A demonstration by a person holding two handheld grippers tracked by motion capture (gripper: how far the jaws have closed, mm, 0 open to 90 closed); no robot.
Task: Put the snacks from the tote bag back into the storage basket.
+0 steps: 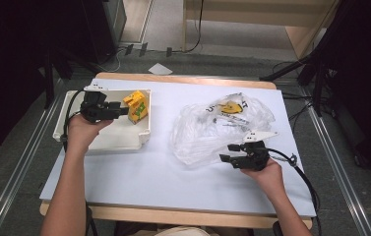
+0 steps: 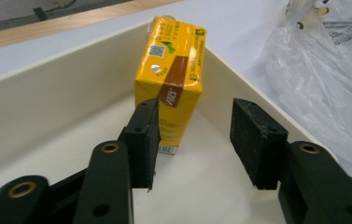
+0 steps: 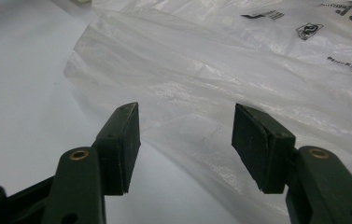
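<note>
A yellow drink carton point(image 1: 137, 105) point(image 2: 171, 79) stands upright in the far right corner of a white tray point(image 1: 119, 140) point(image 2: 47, 93). My left gripper point(image 1: 124, 110) point(image 2: 194, 135) reaches into the tray, open, with its jaws just short of the carton and nothing between them. A crumpled clear plastic bag point(image 1: 207, 132) point(image 3: 234, 70) point(image 2: 323, 84) lies at the table's middle right, with a yellow item point(image 1: 232, 106) inside it. My right gripper point(image 1: 225, 152) point(image 3: 185, 140) is open at the bag's near edge, and only film lies beyond its jaws.
The white table top point(image 1: 139, 172) has bare room at the front and left of the bag. A sheet of paper point(image 1: 160, 69) lies on the floor behind the table. Dark stands point(image 1: 316, 73) rise at the right.
</note>
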